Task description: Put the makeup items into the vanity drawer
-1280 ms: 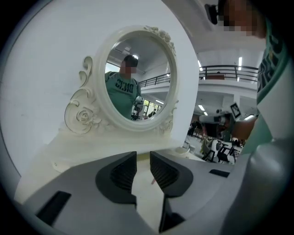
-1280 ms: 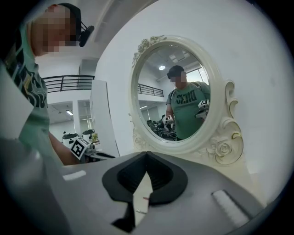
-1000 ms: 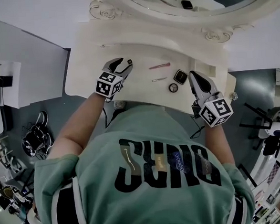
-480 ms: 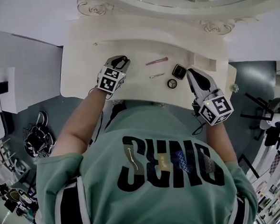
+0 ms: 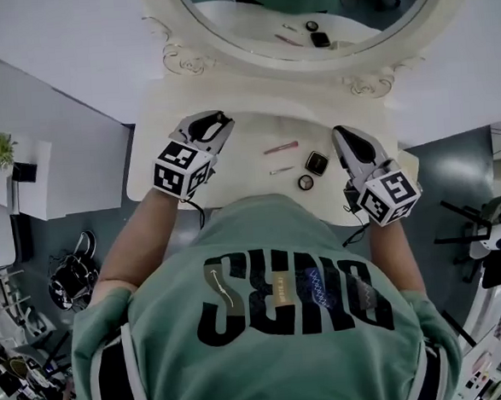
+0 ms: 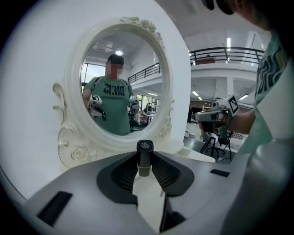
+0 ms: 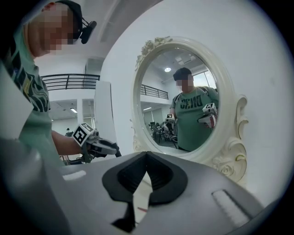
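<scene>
My left gripper, jaws just closed, grips one tube upright, cap up; my right gripper is closed, empty; one pencil lies left-right near two compacts.

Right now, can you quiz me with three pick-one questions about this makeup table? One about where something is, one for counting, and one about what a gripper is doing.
1. Where is the square compact?
A. next to the round compact
B. inside the mirror frame
C. on the floor

2. How many makeup items lie on the table?
A. two
B. four
C. seven

3. What is the left gripper doing?
A. open, empty
B. shut on a brush
C. shut on a black-capped tube

Answers:
1 A: the head view shows the two close together.
2 B: the pink stick, the thin stick and both compacts.
3 C: its jaws have just closed, and they press the upright tube.
</scene>
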Tool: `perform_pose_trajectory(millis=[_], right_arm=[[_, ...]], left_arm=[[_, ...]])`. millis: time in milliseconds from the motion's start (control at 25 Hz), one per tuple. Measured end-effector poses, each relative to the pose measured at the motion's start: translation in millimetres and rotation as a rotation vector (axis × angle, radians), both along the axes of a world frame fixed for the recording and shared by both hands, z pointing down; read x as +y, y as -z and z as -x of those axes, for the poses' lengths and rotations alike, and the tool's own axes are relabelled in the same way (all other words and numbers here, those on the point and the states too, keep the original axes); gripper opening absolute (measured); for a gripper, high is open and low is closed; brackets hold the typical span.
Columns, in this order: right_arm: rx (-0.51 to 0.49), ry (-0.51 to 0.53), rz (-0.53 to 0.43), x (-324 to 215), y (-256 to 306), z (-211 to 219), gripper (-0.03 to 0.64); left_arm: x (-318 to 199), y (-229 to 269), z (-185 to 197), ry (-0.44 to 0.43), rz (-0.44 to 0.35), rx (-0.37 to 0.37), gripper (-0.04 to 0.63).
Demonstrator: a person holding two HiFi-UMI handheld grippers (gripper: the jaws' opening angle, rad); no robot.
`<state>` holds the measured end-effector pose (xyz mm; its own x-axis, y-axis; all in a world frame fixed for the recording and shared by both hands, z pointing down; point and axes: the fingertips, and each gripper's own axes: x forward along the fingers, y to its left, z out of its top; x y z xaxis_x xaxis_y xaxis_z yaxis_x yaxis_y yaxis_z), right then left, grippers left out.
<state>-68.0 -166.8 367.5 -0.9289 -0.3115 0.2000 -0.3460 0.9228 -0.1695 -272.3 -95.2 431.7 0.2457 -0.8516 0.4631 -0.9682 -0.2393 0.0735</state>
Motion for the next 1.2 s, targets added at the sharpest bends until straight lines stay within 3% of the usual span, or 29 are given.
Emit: perform_pose_trajectory(millis=[280, 680, 920, 1200], right_arm=[[-0.029, 0.051, -0.056, -11, 46, 19, 0.009], [-0.032, 0.018, -0.058, -26, 50, 8, 0.011], [-0.039, -0.101, -0.041, -57, 38, -42, 0.011], [-0.006, -0.297, 0.034, -68, -18, -146, 0.011]], left_arm=[[9, 89, 4, 0.009, -0.102, 0.021, 0.100], [-4, 86, -23, -0.065, -0.072, 0.008, 0.100], [-53, 65, -82, -0.205, -0.034, 0.002, 0.100], [-115, -6, -207, -0.435, 0.048, 0.022, 0.100]])
